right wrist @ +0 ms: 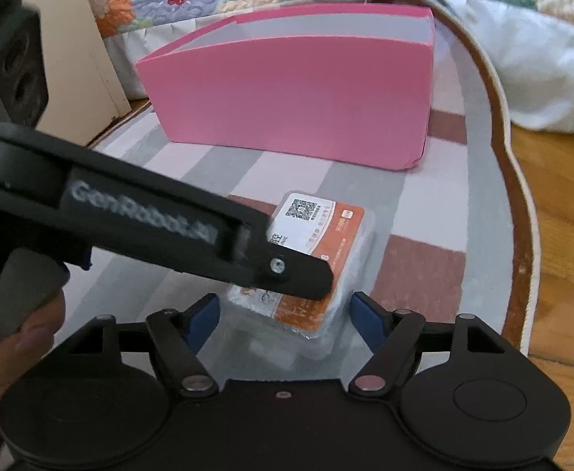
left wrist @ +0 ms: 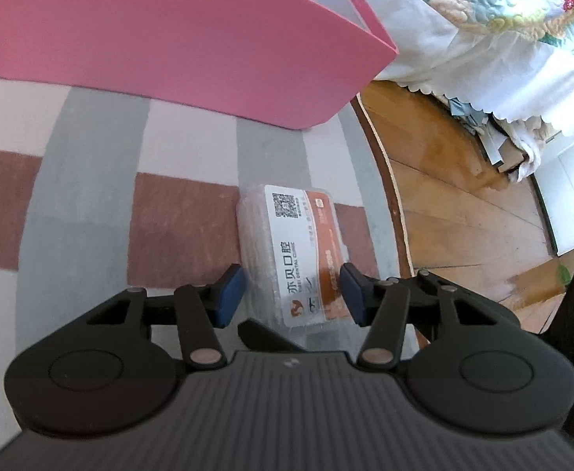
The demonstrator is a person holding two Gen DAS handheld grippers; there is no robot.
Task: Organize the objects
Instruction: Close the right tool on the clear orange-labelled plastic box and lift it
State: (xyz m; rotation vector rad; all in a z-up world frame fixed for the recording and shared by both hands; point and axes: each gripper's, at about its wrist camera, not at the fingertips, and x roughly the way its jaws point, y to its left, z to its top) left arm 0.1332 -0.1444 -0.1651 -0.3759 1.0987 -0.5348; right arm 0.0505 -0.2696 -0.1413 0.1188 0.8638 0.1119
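A clear plastic packet with a white and orange label (left wrist: pixel 300 259) lies on a striped rug (left wrist: pixel 90 196). My left gripper (left wrist: pixel 291 294) is open, its blue pads on either side of the packet's near end, not clearly touching. In the right wrist view the packet (right wrist: pixel 318 251) lies between the open right gripper's (right wrist: pixel 285 316) pads, and the left gripper's black body (right wrist: pixel 161 231) crosses over it. A pink open-topped box (left wrist: pixel 169 39) stands behind the packet; it also shows in the right wrist view (right wrist: pixel 294 102).
The rug's curved brown edge (left wrist: pixel 381 165) borders a wooden floor (left wrist: pixel 463 204) on the right. A floral quilt and white bed skirt (left wrist: pixel 502 39) hang beyond the box. A beige cabinet (right wrist: pixel 71 39) stands at the back left.
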